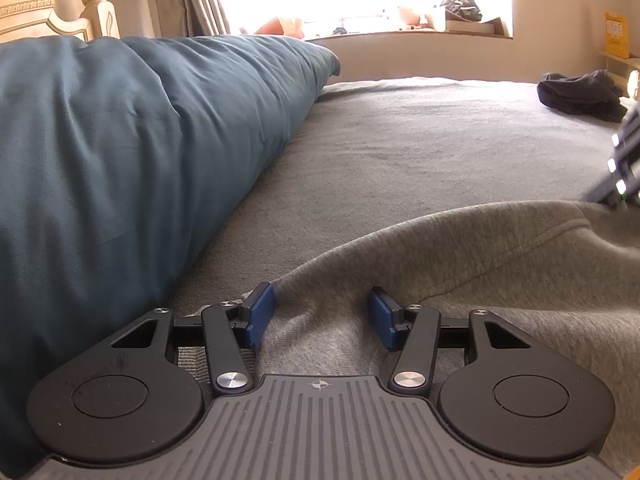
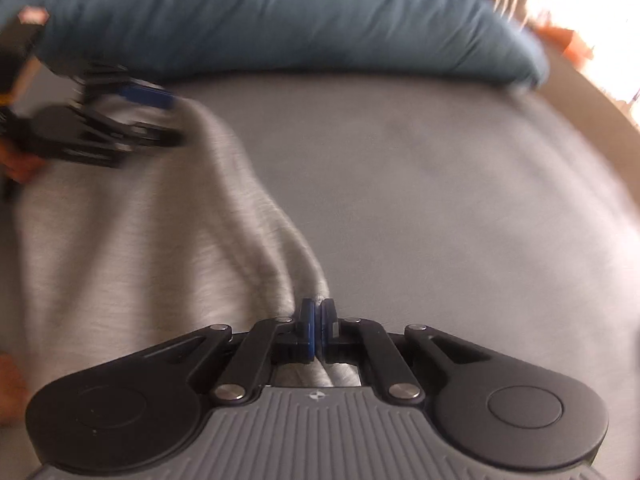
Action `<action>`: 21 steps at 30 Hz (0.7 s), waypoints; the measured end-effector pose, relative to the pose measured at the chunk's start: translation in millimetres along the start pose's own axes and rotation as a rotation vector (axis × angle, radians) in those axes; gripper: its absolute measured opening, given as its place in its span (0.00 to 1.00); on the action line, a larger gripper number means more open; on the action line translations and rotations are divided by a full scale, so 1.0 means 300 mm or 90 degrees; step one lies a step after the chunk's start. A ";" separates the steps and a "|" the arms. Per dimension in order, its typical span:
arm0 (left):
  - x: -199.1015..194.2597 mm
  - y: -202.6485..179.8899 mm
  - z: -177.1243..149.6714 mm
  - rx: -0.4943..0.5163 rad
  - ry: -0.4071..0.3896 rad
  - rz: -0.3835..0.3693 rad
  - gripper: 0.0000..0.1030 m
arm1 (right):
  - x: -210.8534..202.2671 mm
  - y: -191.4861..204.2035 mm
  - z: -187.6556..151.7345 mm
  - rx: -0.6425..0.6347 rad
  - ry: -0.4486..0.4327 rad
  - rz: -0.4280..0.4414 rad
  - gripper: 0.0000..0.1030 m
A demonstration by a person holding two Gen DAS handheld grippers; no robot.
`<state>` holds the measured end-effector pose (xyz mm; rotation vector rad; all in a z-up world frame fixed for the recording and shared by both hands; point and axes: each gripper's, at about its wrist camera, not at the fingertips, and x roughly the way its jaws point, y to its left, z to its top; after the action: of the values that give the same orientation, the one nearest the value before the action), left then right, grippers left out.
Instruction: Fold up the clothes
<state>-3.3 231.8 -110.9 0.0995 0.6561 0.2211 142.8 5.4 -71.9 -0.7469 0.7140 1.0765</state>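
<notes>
The step in hand looks like gathering the grey garment (image 1: 460, 264) by 2 points along 1 edge before a fold. It lies spread on the grey bed sheet (image 1: 420, 140), near the cameras, with the blue duvet (image 1: 120, 140) bunched just beside it on the far left. The right gripper (image 2: 318, 320) has its blue pads squeezed together on a rolled ridge of the garment's edge. The left gripper (image 1: 322, 312) stands about half-wide over the cloth, fabric lying between its pads but not pinched. In the right wrist view the edge runs as a long ridge from the right gripper, near, away to the left gripper, far left; I judge that to be the garment's long axis, though which end is collar or hem I cannot tell. Next, the left pads need to close on that edge, then both lift together so the cloth hangs evenly
</notes>
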 end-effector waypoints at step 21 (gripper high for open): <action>0.012 -0.020 -0.005 0.016 0.000 0.014 0.51 | -0.111 -0.155 -0.104 0.185 -0.032 0.048 0.19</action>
<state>-0.5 226.9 -115.2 0.1314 0.6578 0.2338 171.6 -50.1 -54.1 -0.4457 0.8398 1.0284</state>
